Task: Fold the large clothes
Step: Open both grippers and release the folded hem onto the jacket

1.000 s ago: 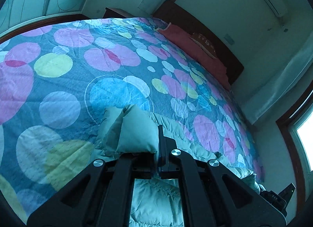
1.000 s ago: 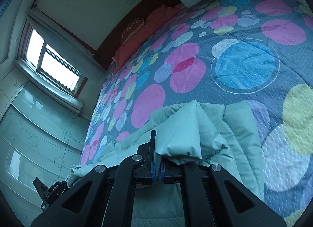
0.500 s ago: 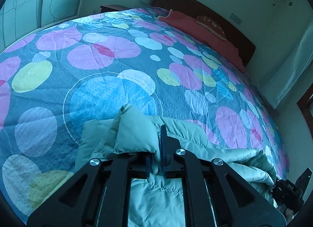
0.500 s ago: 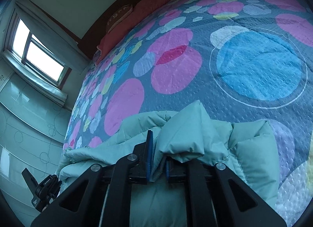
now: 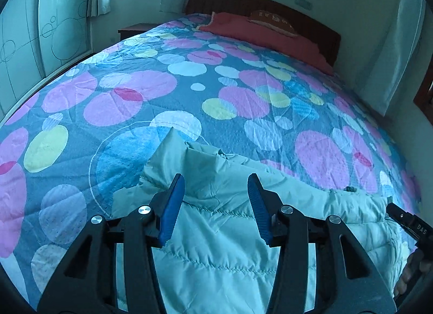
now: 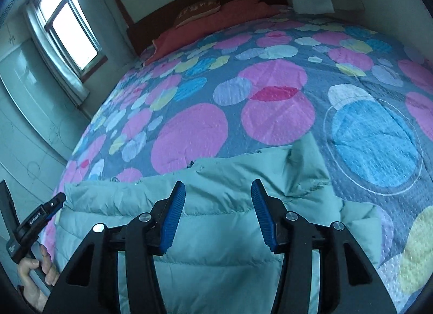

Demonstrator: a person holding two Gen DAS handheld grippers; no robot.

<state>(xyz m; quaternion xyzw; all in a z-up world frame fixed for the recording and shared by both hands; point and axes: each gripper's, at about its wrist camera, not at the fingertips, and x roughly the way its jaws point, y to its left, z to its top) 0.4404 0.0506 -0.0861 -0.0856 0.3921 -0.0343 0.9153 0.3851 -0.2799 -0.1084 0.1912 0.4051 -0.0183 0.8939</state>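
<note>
Now we have both claws over the pale mint-green quilted puffer jacket (image 5: 216,232), which lies on the bed under its blue quilted bedspread printed with pink, yellow and pale circles (image 5: 121,102), at the foot end, far from the dark wooden headboard (image 5: 265,7).

- Left claw (image 5: 216,192): jaws spread and opening, blue ribbed pads (image 5: 170,211) clear of the cloth. Jacket fabric shows between them but is not pinched. A peaked corner of the jacket stands just beyond the tips, on the headboard side.
- Right claw (image 6: 217,200): same, jaws spread and opening, nothing pinched; the folded edge of the jacket runs across just beyond its tips.
- Each claw appears at the edge of the other's view, on opposite ends of that far edge.

We judge the edge was laid headboard-ward so the jacket doubles over itself, and the pads part to let it settle flat. The puffy fill may spring the fold back, and the peaked corner looks loose. Next likely a smoothing or a regrasp for a further fold.
</note>
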